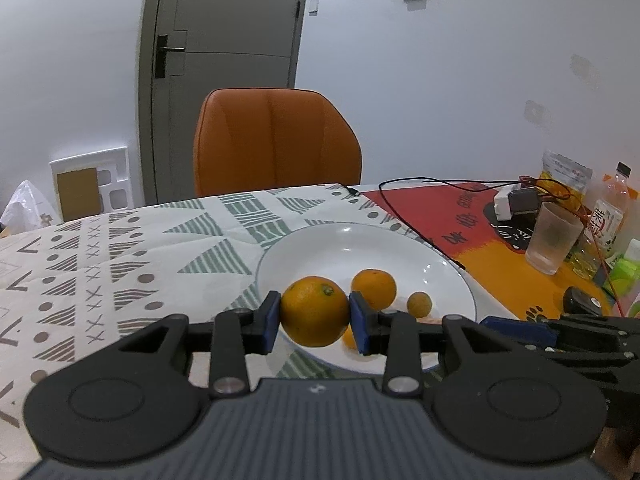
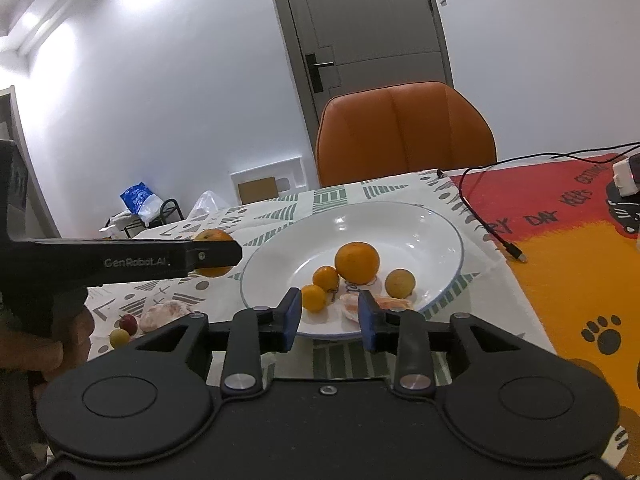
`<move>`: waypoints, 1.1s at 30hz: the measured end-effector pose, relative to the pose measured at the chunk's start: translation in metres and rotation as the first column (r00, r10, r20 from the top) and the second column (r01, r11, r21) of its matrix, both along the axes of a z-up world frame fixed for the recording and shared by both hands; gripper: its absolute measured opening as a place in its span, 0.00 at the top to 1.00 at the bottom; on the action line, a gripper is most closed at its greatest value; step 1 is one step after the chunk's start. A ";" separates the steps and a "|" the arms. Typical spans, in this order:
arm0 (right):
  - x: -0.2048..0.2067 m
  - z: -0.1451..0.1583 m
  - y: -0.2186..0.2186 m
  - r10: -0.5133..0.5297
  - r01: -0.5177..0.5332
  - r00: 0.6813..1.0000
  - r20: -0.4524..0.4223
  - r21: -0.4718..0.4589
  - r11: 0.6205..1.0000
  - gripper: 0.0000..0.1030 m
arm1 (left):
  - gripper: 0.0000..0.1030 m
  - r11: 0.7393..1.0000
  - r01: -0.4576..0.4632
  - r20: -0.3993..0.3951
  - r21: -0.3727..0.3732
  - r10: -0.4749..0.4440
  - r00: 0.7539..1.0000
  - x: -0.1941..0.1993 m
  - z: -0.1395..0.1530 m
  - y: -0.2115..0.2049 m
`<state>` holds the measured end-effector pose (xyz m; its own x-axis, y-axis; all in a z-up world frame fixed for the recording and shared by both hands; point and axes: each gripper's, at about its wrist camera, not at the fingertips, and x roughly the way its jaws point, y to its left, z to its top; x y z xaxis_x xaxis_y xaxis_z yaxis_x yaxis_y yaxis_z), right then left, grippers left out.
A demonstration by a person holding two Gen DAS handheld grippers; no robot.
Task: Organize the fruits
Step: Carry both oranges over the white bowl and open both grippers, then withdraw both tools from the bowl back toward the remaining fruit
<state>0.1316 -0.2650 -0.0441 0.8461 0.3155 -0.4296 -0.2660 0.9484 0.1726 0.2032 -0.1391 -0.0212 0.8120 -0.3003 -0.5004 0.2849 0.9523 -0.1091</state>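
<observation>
My left gripper (image 1: 315, 318) is shut on an orange (image 1: 315, 311) and holds it above the near left rim of a white plate (image 1: 312, 240). In the right wrist view the left gripper (image 2: 212, 257) shows side-on with the orange (image 2: 214, 236), left of the plate (image 2: 420, 220). The plate holds a large orange (image 2: 357, 262), two small oranges (image 2: 326, 278), a yellowish fruit (image 2: 400, 283) and peeled segments (image 2: 390, 303). My right gripper (image 2: 328, 316) is open and empty over the plate's near rim.
On the cloth left of the plate lie a peeled fruit (image 2: 165, 314), a small red fruit (image 2: 128, 323) and a small yellow fruit (image 2: 119, 337). An orange chair (image 1: 276, 140) stands behind the table. A black cable (image 2: 488, 228), a cup (image 1: 552, 238) and bottles (image 1: 610, 208) are at right.
</observation>
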 end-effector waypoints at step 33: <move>0.001 0.013 0.011 0.046 -0.046 0.998 0.037 -0.001 0.999 0.00 | 0.12 0.977 -0.213 0.018 0.000 0.213 0.977 -0.031 0.030 0.058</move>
